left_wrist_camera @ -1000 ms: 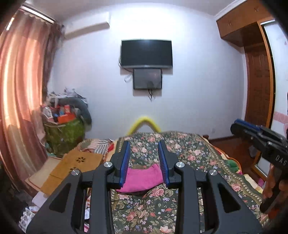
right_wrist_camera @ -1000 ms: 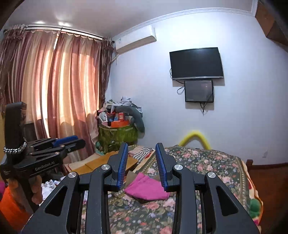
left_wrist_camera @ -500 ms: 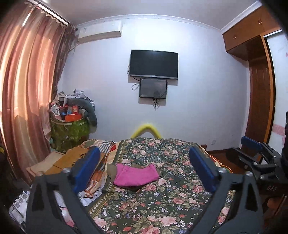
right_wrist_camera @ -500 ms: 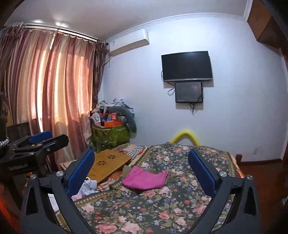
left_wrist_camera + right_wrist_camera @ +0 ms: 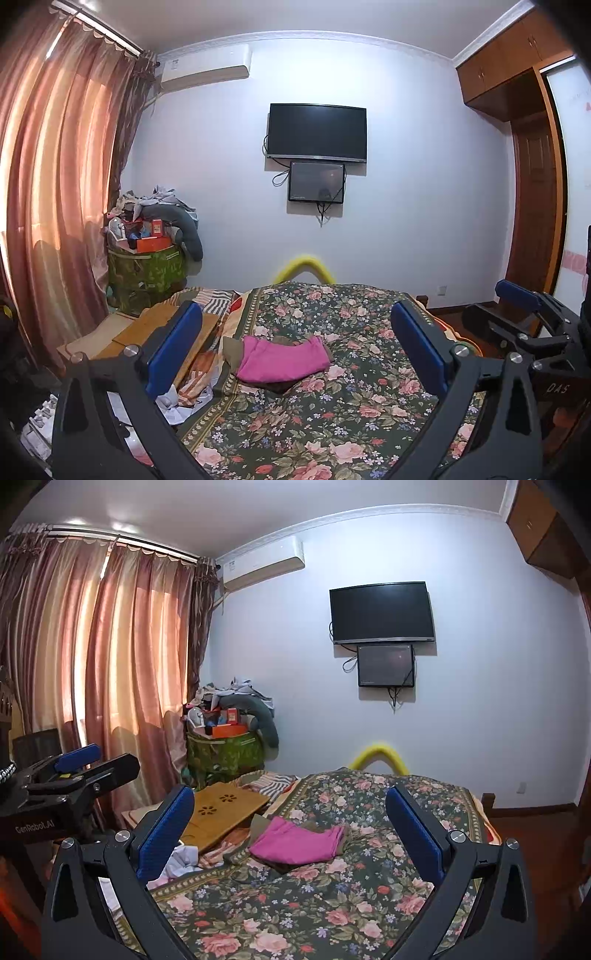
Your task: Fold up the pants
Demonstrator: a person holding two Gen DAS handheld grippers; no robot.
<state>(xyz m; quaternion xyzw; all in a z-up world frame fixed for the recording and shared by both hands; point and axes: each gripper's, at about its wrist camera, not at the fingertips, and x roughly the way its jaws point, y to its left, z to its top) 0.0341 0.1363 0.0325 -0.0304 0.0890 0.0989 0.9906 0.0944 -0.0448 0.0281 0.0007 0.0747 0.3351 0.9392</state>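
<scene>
Two handheld grippers hover over the near end of a floral bedspread [image 5: 332, 413], the left gripper [image 5: 295, 354] and the right gripper [image 5: 291, 836] each with blue-padded jaws spread wide, having just opened, and holding nothing. Folded pink pants [image 5: 282, 358] lie on the bedspread beyond both grippers, near its left edge, touched by neither. A wooden board [image 5: 221, 808] lies just left of the bedspread.

Right tongs [image 5: 290, 834] spread wide and empty above the floral bedspread [image 5: 332, 904] (pink pants [image 5: 295, 843] folded beyond)
</scene>
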